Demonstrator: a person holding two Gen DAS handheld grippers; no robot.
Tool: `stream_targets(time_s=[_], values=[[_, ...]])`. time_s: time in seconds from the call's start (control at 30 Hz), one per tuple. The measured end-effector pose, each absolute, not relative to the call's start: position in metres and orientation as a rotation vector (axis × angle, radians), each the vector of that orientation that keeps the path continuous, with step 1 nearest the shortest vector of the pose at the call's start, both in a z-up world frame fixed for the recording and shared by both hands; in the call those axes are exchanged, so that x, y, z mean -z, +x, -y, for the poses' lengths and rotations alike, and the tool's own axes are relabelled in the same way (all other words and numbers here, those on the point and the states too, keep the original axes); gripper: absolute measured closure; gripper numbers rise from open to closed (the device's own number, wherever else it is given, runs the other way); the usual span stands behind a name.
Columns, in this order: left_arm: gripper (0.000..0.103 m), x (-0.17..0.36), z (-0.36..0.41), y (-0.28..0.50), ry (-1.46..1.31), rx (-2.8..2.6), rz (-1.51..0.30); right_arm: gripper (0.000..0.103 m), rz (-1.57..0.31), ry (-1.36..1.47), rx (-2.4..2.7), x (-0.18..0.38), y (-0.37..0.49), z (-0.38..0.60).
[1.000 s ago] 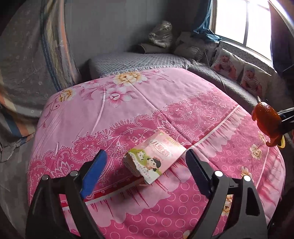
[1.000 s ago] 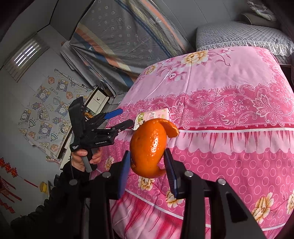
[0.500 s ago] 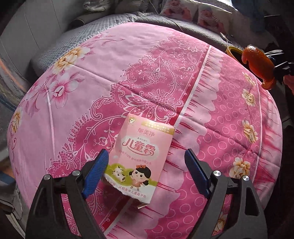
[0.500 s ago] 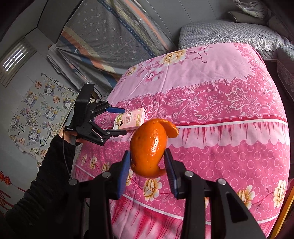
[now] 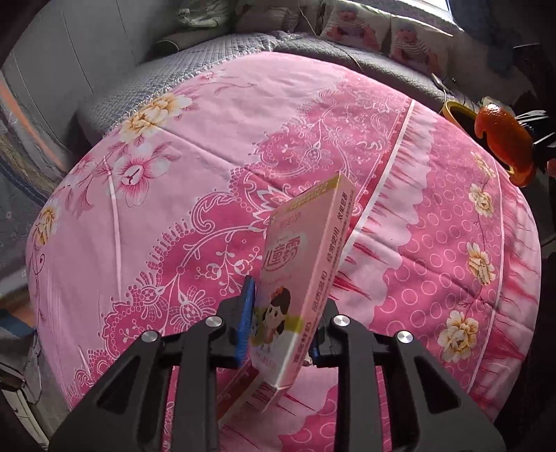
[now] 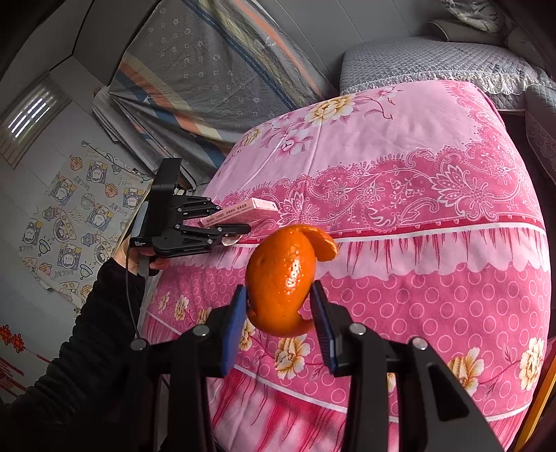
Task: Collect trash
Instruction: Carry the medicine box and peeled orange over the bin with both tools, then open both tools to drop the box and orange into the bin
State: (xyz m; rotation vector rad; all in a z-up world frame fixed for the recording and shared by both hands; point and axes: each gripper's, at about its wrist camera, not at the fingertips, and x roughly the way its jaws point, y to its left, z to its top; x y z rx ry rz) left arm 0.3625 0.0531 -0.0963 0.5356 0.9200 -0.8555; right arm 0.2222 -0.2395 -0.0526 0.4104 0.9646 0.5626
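From the left wrist camera, the left hand-held gripper (image 5: 281, 316) is closed on a pink box (image 5: 302, 274) printed with a cartoon girl. Its blue pads (image 5: 246, 314) press the box's two broad faces near its lower end, and the box stands on edge, tilted, rising ahead of the fingers above the pink flowered bedspread (image 5: 180, 194). Whether its lowest corner touches the cloth cannot be told. Far to the right of this hand-held gripper, an orange peel (image 5: 504, 142) hangs in the other tool's grip, with a yellow-rimmed bin (image 5: 451, 111) just behind it. Beyond the bed lie a grey quilted mat (image 5: 166, 80) and cushions printed with bears (image 5: 351, 26).

From the right wrist camera, the right hand-held gripper (image 6: 281, 323) clamps the orange peel (image 6: 283, 278) between its blue pads (image 6: 234, 328), the curled skin standing up ahead of the fingers, clear of the bedspread (image 6: 399, 163). Ahead and to the left, the left hand-held gripper (image 6: 226, 224) carries the box (image 6: 239, 214) at the edge of the bed, held by a hand (image 6: 139, 257) in a dark sleeve. Folded quilts (image 6: 208, 73) lean on the wall behind.
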Motion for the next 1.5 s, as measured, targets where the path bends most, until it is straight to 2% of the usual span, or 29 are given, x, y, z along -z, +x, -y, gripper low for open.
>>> stream_targets(time_s=[0.2, 0.4, 0.53, 0.83, 1.03, 1.3, 1.4, 1.43, 1.47, 1.5], values=[[0.078, 0.012, -0.033, 0.303, 0.366, 0.693, -0.598, 0.068, -0.885, 0.473, -0.533, 0.044, 0.199, 0.280], [0.078, -0.028, 0.043, 0.249, 0.242, 0.567, -0.523, 0.068, -0.781, 0.590, -0.424, 0.042, 0.168, 0.351], [0.078, -0.039, 0.109, 0.209, 0.260, 0.585, -0.459, 0.068, -0.703, 0.640, -0.310, 0.041, 0.138, 0.404], [0.078, -0.014, 0.259, 0.165, 0.305, 0.776, -0.485, 0.067, -0.578, 0.729, 0.093, 0.068, 0.065, 0.529], [0.077, 0.019, 0.338, 0.152, 0.327, 0.850, -0.516, 0.067, -0.610, 0.791, 0.254, 0.105, 0.047, 0.579], [0.076, 0.074, 0.408, 0.161, 0.356, 0.898, -0.632, 0.067, -0.660, 0.862, 0.360, 0.146, 0.031, 0.617], [0.068, 0.085, 0.413, 0.166, 0.323, 0.899, -0.671, 0.063, -0.683, 0.850, 0.399, 0.151, 0.028, 0.620], [0.059, 0.086, 0.411, 0.169, 0.300, 0.896, -0.691, 0.060, -0.677, 0.856, 0.398, 0.150, 0.026, 0.622], [0.043, 0.086, 0.408, 0.171, 0.273, 0.896, -0.704, 0.053, -0.669, 0.855, 0.407, 0.148, 0.023, 0.622], [0.035, 0.085, 0.402, 0.174, 0.245, 0.886, -0.709, 0.049, -0.662, 0.843, 0.423, 0.145, 0.021, 0.622]])
